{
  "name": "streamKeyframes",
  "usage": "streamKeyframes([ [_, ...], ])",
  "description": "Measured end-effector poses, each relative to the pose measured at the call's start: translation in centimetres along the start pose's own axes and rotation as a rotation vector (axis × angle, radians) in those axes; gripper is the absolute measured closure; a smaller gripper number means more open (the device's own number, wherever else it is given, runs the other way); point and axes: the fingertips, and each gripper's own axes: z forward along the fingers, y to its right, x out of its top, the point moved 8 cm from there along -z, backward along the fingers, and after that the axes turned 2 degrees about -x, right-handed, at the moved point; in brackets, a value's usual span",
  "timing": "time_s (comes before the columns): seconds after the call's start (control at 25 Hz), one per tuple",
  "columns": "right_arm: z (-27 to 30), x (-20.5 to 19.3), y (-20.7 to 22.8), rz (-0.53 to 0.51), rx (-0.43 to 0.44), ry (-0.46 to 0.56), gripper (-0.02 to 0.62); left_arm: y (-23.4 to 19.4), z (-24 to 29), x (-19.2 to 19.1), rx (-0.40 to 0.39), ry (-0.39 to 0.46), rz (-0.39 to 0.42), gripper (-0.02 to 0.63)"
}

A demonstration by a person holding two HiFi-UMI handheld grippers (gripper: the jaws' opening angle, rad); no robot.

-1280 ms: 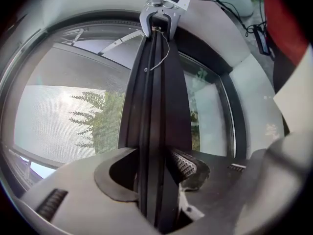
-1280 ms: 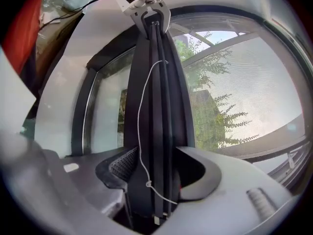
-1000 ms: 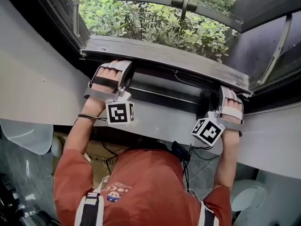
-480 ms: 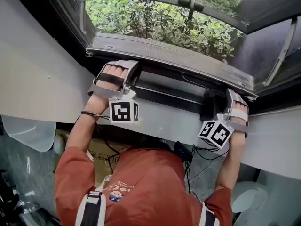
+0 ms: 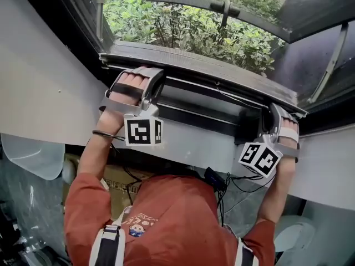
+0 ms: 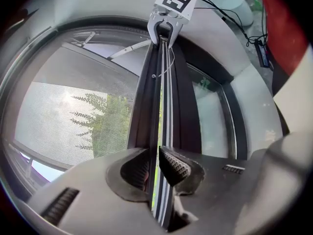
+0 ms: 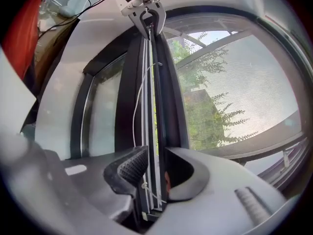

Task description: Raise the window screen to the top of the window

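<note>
The window screen's dark bottom bar (image 5: 205,68) runs across the window opening, and a gap shows between it and the lower frame. My left gripper (image 5: 145,75) holds its left end and my right gripper (image 5: 275,115) its right end. In the left gripper view the bar (image 6: 159,106) passes between the ribbed pads of the left gripper (image 6: 155,166), which press on it as the jaws close. The right gripper (image 7: 155,173) is closing on the same bar (image 7: 151,97) in the same way. Grey mesh (image 6: 63,111) hangs from the bar.
A white sill (image 5: 50,104) slopes below the window. Green bushes (image 5: 183,29) lie outside. The outer glass sash (image 5: 327,15) stands open on a metal stay arm (image 5: 331,51). A thin white cord (image 7: 138,97) runs along the bar. Black cables (image 5: 222,180) hang by the person's chest.
Both grippers have closed on the bar and risen with it. The bar has lifted off the lower frame, so a gap now shows beneath it.
</note>
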Motion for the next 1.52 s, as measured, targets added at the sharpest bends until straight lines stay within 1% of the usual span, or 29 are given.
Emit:
streamKeyframes([
  [0.08, -0.1, 0.1, 0.9, 0.000, -0.049, 0.007, 0.517, -0.7, -0.1, 0.0, 0.035, 0.001, -0.001, 0.562],
  [0.16, -0.4, 0.2, 1.8, -0.011, -0.090, 0.010, 0.552, -1.4, -0.3, 0.1, 0.071, 0.003, -0.001, 0.565],
  [0.4, -0.9, 0.3, 3.9, -0.022, -0.162, 0.018, 0.558, -3.5, -0.9, 0.4, 0.136, 0.011, -0.004, 0.569],
  [0.72, -2.0, 1.1, 8.8, -0.061, -0.288, 0.025, 0.560, -8.2, -2.0, 0.6, 0.277, 0.038, -0.020, 0.569],
  [0.84, -2.3, 1.1, 9.9, -0.065, -0.327, 0.026, 0.560, -9.4, -2.4, 0.8, 0.319, 0.051, -0.020, 0.569],
  [1.08, -2.6, 1.0, 11.3, -0.065, -0.387, 0.030, 0.558, -10.8, -2.9, 1.2, 0.371, 0.061, -0.002, 0.569],
  [1.52, -3.3, 1.7, 15.8, -0.070, -0.481, 0.026, 0.558, -15.0, -3.6, 1.7, 0.484, 0.052, 0.022, 0.569],
])
